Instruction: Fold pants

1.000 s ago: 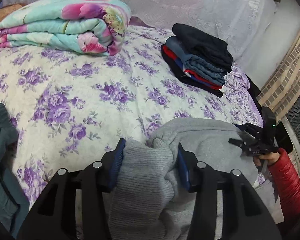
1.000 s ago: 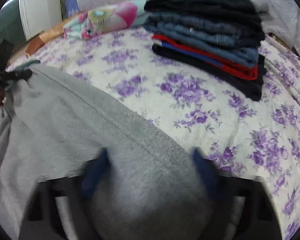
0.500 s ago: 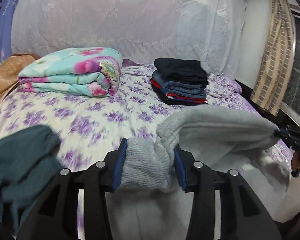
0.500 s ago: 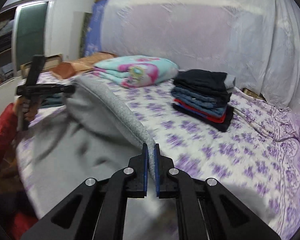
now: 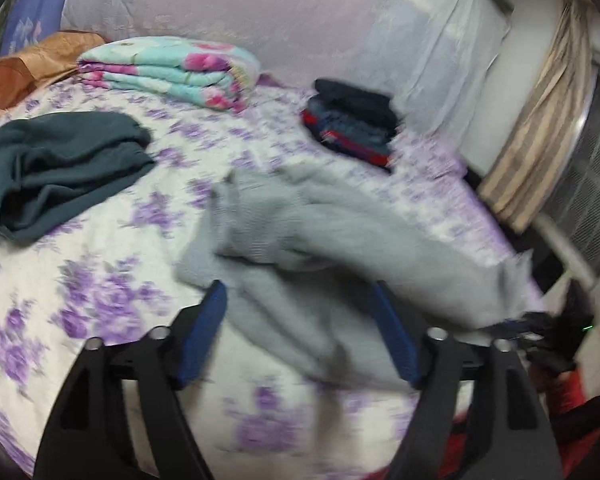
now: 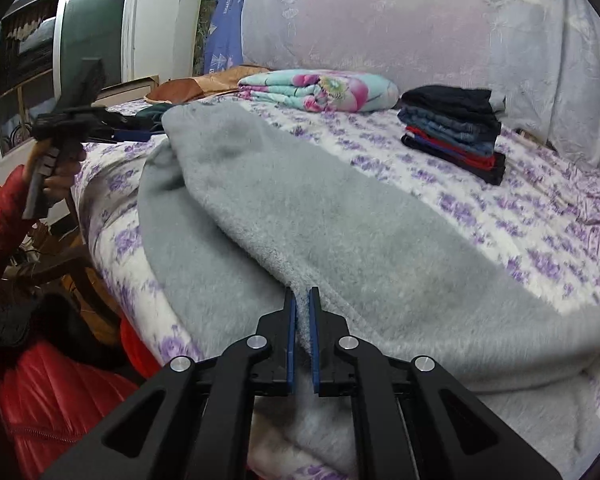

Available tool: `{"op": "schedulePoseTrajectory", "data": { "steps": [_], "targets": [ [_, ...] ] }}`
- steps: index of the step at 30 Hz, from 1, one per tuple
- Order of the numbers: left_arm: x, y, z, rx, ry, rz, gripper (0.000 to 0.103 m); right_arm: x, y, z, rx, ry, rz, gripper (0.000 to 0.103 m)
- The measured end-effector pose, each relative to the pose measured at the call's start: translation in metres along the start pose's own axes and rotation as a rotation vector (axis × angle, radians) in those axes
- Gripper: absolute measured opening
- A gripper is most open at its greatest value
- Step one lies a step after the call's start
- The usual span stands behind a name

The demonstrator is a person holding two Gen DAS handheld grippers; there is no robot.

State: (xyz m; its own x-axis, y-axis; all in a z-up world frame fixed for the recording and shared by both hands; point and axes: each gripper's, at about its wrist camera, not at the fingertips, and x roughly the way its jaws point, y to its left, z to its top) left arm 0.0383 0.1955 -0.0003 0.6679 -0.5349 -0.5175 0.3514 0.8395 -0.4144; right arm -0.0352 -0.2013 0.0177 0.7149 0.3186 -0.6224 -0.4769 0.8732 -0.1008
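A: Entry, right gripper (image 6: 302, 300). The two blue pads are pressed nearly together, pinching a fold of the grey pants (image 6: 300, 216) at their near end. The fleecy fabric runs up from the pads in a ridge across the bed (image 6: 540, 216) toward the far left.

B: Noted. Left gripper (image 5: 298, 296)?

A: Its jaws are opening and stand well apart. In the left wrist view grey fabric lies between the pads, but neither pad presses on it. The view is blurred, so I cannot tell whether the cloth brushes the right-hand pad.

B: So where do the pants lie overall?

A: Draped along the near edge of the floral bed sheet (image 5: 100, 280), one end in the right gripper's pinch, the ribbed cuffs (image 5: 252, 220) resting loose on the sheet ahead of the left gripper.

B: Other items on the bed?

A: A dark green garment (image 5: 60, 168) bunched at the left, well apart from the pants. A folded floral quilt (image 6: 320, 90) near the headboard. A stack of folded clothes (image 6: 452, 128), dark, blue and red, to the right of the quilt.

B: The person?

A: A red sleeve (image 6: 4, 216) and a hand (image 6: 58, 168) on the left gripper's handle, seen from the right wrist view.
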Motion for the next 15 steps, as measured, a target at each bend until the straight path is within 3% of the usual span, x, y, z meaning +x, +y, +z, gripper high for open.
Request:
{"op": "schedulePoseTrajectory", "data": {
  "steps": [2, 8, 10, 11, 12, 15],
  "targets": [
    [0.001, -0.010, 0.004, -0.017, -0.007, -0.040, 0.089, 0.002, -0.003, 0.000, -0.003, 0.007, -0.003, 0.006],
    [0.052, -0.013, 0.021, -0.155, 0.122, -0.062, 0.090, 0.003, -0.002, -0.003, 0.008, 0.007, -0.007, 0.006],
    [0.061, -0.006, 0.023, -0.235, 0.126, -0.107, 0.060, 0.003, -0.001, -0.002, 0.005, 0.004, -0.015, 0.006],
    [0.062, -0.005, 0.025, -0.247, 0.132, -0.133, 0.025, 0.001, 0.000, -0.001, 0.004, -0.002, -0.018, 0.006],
    [0.061, -0.005, 0.026, -0.252, 0.135, -0.159, 0.014, -0.004, 0.001, 0.001, 0.001, -0.015, -0.024, 0.006],
    [0.044, -0.009, 0.025, -0.231, 0.097, -0.138, 0.012, -0.022, 0.009, 0.004, -0.013, -0.053, -0.035, 0.006]
  ]
}}
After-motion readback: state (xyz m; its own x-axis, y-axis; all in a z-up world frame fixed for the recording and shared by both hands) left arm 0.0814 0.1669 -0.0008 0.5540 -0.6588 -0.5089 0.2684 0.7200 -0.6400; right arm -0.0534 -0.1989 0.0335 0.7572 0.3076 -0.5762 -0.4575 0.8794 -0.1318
